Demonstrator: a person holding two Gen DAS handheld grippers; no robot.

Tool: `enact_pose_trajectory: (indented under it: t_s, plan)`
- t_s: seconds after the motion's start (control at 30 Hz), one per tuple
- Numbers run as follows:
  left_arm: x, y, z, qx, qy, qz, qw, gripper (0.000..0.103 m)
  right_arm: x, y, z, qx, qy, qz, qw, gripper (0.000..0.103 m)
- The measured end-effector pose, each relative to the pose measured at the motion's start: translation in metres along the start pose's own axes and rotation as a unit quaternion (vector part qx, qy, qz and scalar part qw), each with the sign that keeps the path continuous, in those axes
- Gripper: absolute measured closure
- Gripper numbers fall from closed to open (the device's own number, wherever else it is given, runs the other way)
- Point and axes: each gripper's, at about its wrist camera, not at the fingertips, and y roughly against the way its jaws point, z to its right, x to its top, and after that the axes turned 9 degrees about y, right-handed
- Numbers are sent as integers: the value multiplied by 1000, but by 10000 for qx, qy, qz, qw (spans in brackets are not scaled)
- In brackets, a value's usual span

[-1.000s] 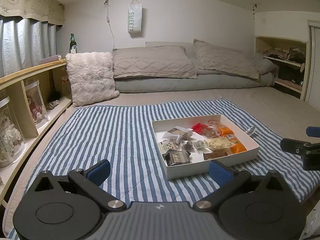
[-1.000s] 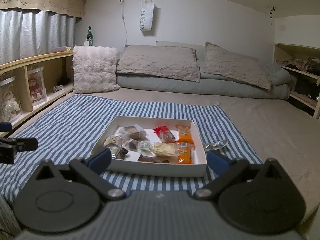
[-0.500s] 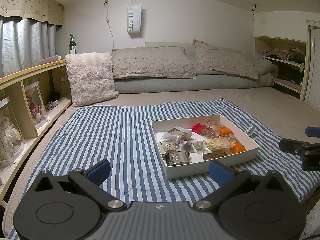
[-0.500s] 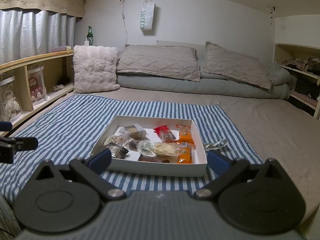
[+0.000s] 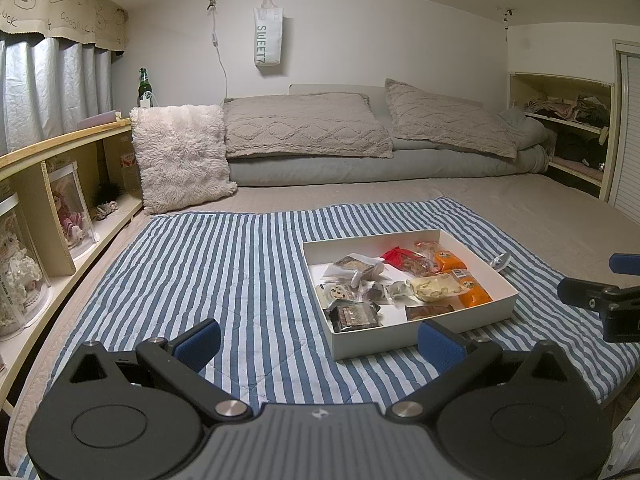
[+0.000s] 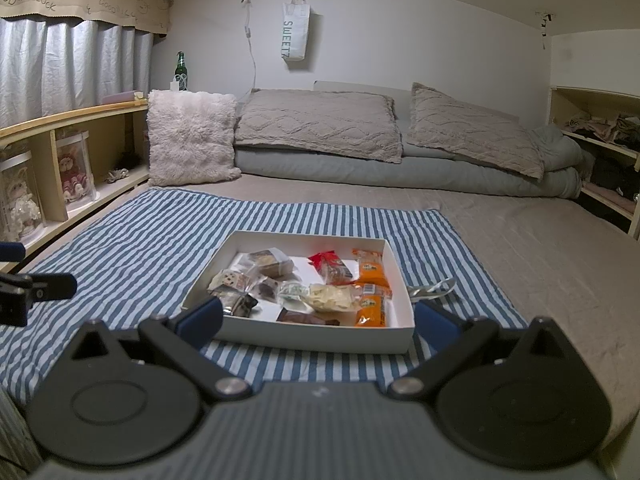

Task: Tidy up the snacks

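Note:
A white shallow box (image 5: 420,334) (image 6: 312,338) sits on a blue-and-white striped blanket (image 5: 224,280) (image 6: 132,236) on a bed. It holds several wrapped snacks: orange packets (image 5: 470,288) (image 6: 372,276), a red-wrapped one (image 5: 408,261) (image 6: 332,266), a pale chip bag (image 6: 332,298), dark chocolate pieces (image 5: 354,316) (image 6: 308,317). A clear wrapper (image 5: 498,261) (image 6: 434,289) lies on the blanket just right of the box. My left gripper (image 5: 320,342) is open and empty, near the box's front left. My right gripper (image 6: 318,320) is open and empty, in front of the box.
Pillows (image 6: 316,124) and a folded grey duvet (image 6: 400,176) lie at the bed's head, with a fluffy cushion (image 5: 182,156) at the left. A wooden shelf (image 5: 52,208) with dolls runs along the left; a cubby (image 5: 576,136) stands at the right.
Both views have barely shifted; both grippers stay open and empty and the box and snacks have not moved.

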Motion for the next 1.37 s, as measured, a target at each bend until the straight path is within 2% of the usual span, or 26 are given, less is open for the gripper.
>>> enact_pose_trajectory:
  t_s: [1.37]
  plan:
    - [-1, -1, -1, 22, 30, -35, 10000, 0, -1, -1, 1, 34, 35, -2, 10000, 1]
